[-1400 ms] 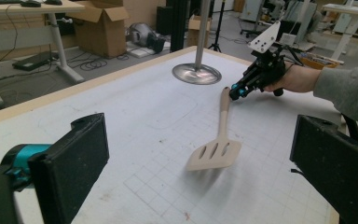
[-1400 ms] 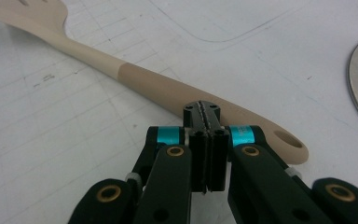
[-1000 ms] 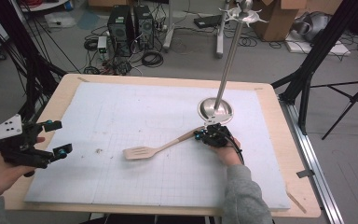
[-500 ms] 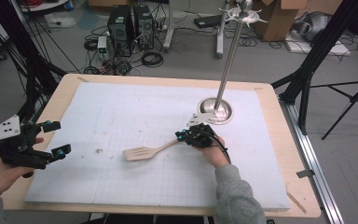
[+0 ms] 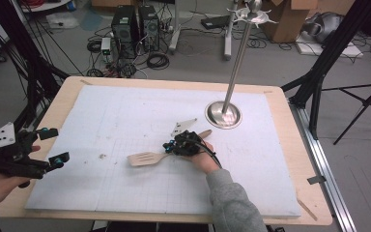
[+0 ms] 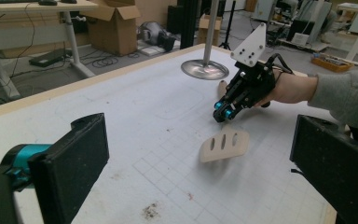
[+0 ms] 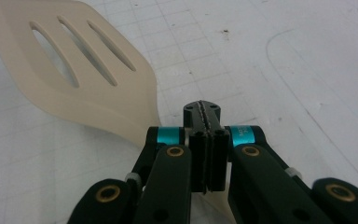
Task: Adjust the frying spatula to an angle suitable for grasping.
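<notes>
- Right tool [image 5: 172,146] clenched on spatula [image 5: 145,158] handle, just behind the slotted blade; grip near the head likely for better control.
- Spatula mid-tabletop [image 5: 125,106], blade looks raised off the mat, handle end toward stand base [image 5: 223,114].
- Left tool [image 5: 48,145] released, jaws wide, parked at left edge, well apart.

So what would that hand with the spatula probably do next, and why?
Probably lift it a little higher and carry it toward the stand. The right gripper is shut on the spatula, holding its handle with the slotted blade ahead of the closed fingers. In the left gripper view the blade seems tilted just above the mat. The left gripper waits open, far off.
</notes>
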A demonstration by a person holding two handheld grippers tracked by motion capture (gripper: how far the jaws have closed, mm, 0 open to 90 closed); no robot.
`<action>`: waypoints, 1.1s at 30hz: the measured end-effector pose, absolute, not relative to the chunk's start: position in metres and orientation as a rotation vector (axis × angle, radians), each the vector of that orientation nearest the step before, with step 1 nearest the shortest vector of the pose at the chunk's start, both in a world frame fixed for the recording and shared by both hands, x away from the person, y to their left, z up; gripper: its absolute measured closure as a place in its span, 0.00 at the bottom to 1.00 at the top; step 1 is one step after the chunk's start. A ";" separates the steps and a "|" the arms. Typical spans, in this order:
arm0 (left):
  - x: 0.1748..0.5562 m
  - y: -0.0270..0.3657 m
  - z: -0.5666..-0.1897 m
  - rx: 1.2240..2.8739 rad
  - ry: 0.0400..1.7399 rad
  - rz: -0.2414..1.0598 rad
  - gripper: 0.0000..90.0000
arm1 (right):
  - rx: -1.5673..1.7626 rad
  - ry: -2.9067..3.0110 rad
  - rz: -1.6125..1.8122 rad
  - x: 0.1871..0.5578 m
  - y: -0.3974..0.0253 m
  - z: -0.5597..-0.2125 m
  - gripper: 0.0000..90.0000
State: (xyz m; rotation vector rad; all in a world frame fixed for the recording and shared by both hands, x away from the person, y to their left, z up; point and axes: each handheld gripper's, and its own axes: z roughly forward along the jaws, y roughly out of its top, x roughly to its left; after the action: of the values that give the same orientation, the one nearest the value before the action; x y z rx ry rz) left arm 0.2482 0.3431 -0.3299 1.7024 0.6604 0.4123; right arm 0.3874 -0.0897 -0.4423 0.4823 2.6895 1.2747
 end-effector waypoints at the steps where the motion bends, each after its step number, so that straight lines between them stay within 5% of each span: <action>1: 0.248 0.344 -0.330 1.702 0.663 0.414 0.05 | 0.482 2.688 1.275 0.388 -0.089 -0.442 1.00; 33: 0.251 0.343 -0.335 1.720 0.670 0.394 0.05 | 0.431 2.790 1.232 0.374 -0.093 -0.444 1.00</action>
State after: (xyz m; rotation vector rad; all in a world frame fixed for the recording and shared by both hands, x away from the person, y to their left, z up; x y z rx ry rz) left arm 0.2508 0.3429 -0.3348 1.7205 0.6698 0.3942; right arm 0.3743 -0.0935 -0.4435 0.4308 2.7902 1.2316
